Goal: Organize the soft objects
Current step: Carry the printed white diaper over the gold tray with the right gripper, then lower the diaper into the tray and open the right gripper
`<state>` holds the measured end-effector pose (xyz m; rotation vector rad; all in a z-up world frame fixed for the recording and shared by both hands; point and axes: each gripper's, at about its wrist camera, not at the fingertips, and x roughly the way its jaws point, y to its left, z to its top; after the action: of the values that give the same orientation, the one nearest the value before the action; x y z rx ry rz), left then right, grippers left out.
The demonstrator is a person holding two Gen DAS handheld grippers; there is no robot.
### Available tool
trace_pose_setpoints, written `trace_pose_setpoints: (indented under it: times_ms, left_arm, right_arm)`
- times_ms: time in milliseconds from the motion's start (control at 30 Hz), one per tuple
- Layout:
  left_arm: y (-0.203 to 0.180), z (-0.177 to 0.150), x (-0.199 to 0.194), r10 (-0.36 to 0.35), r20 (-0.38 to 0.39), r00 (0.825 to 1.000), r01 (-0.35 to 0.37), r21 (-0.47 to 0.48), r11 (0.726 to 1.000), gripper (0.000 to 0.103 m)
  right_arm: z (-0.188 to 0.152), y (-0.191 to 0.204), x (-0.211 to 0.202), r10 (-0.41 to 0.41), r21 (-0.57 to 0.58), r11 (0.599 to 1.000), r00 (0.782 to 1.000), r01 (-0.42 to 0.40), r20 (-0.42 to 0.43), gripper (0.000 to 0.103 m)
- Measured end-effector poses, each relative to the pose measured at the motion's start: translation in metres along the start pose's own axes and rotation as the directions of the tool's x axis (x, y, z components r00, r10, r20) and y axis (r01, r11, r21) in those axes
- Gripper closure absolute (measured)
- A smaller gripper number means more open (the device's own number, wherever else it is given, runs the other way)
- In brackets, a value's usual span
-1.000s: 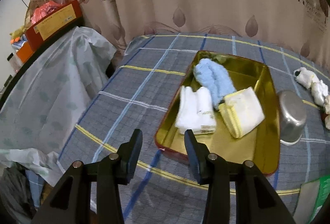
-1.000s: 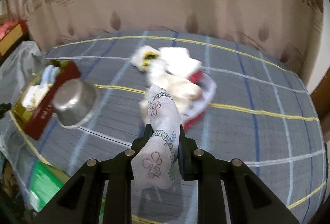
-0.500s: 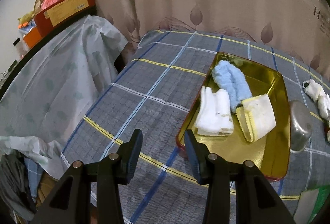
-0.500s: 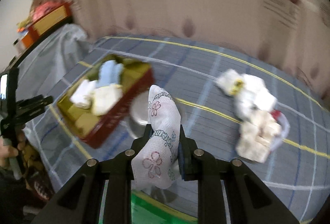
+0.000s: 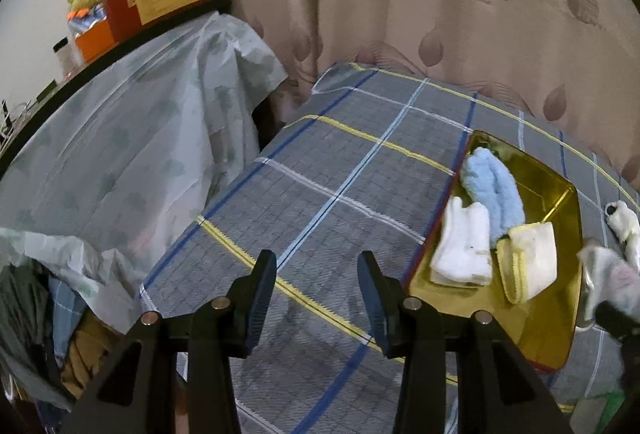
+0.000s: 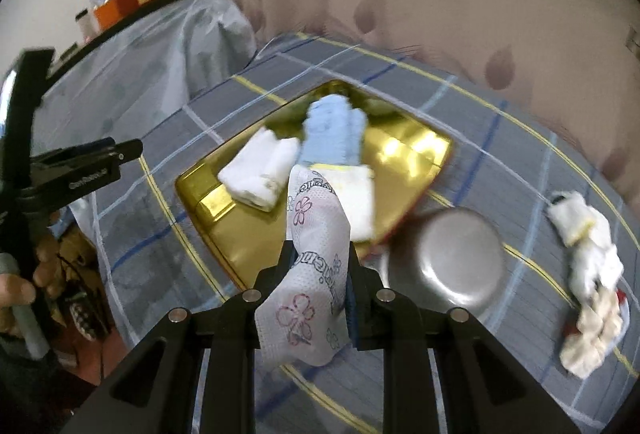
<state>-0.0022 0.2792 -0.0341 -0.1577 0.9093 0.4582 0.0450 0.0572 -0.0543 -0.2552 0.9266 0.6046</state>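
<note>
Between the fingers of the right gripper [image 6: 319,270], which are clamping it, the white flower-printed sock [image 6: 310,274] is standing upright, thin and limp. Just beyond the fingertips the gold tray [image 6: 256,238] is now lying, where a second ago the sock pile [image 6: 588,274] was ahead, so the drop is probably coming next. Further ahead the folded white [image 6: 260,170], blue [image 6: 334,130] and yellow-edged [image 6: 356,190] cloths are resting inside. The left gripper [image 5: 316,298] is hovering open and empty over the checked surface [image 5: 320,194].
</note>
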Motion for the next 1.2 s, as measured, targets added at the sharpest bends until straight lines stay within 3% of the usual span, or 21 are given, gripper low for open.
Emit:
trace_pose_setpoints:
  times_ms: [367, 567, 733, 933, 1200]
  left_arm:
    - [0.003, 0.002, 0.004, 0.001, -0.01, 1.0, -0.001, -0.009, 1.0, 0.06]
    - [0.003, 0.002, 0.009, -0.01, -0.027, 1.0, 0.01, -0.009, 1.0, 0.06]
    - [0.004, 0.001, 0.009, -0.01, -0.023, 1.0, 0.01, -0.009, 1.0, 0.06]
    - [0.002, 0.001, 0.005, -0.009, -0.013, 1.0, 0.009, 0.0, 1.0, 0.06]
    - [-0.003, -0.001, 0.005, -0.002, -0.011, 1.0, 0.002, 0.017, 1.0, 0.06]
  right_arm:
    - [0.022, 0.024, 0.065, -0.021, -0.054, 0.998, 0.997, 0.017, -0.074, 0.083]
    - [0.027, 0.026, 0.078, -0.028, -0.039, 0.999, 0.996, 0.025, -0.086, 0.073]
    - [0.027, 0.031, 0.07, -0.039, -0.055, 0.998, 0.998, 0.036, -0.053, 0.046]
    - [0.03, 0.031, 0.043, -0.031, -0.053, 0.998, 0.999, 0.031, -0.008, 0.035]
    - [0.014, 0.013, -0.015, -0.016, -0.027, 1.0, 0.999, 0.017, 0.032, 0.035]
